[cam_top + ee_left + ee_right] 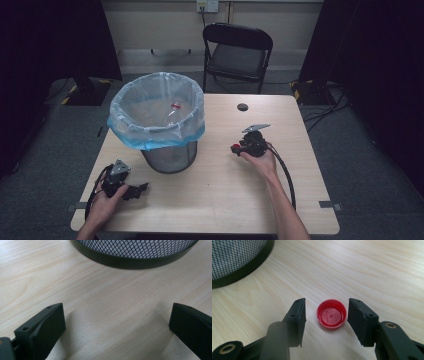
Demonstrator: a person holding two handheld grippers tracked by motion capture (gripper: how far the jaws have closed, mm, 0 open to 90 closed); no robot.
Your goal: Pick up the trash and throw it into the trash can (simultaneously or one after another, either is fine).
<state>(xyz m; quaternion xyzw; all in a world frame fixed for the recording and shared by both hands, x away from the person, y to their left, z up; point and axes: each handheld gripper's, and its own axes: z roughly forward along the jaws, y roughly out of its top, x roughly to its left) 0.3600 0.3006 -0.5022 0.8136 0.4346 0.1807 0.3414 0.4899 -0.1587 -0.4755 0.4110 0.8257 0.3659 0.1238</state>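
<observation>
on table right of bin (pixel 156 117), your right gripper (pixel 326 312) is down over red cap (pixel 331 317), jaws straddling it, narrow gaps each side, pads not yet pressing. step: grasp. next: squeeze till both pads bite rim, keep level, then lift toward bin. cap: small, round, red plastic, lying open side up, shallow wall, likely to slip. your left gripper (pixel 117 322) rests near bin base, jaws wide, holding nothing.
</observation>
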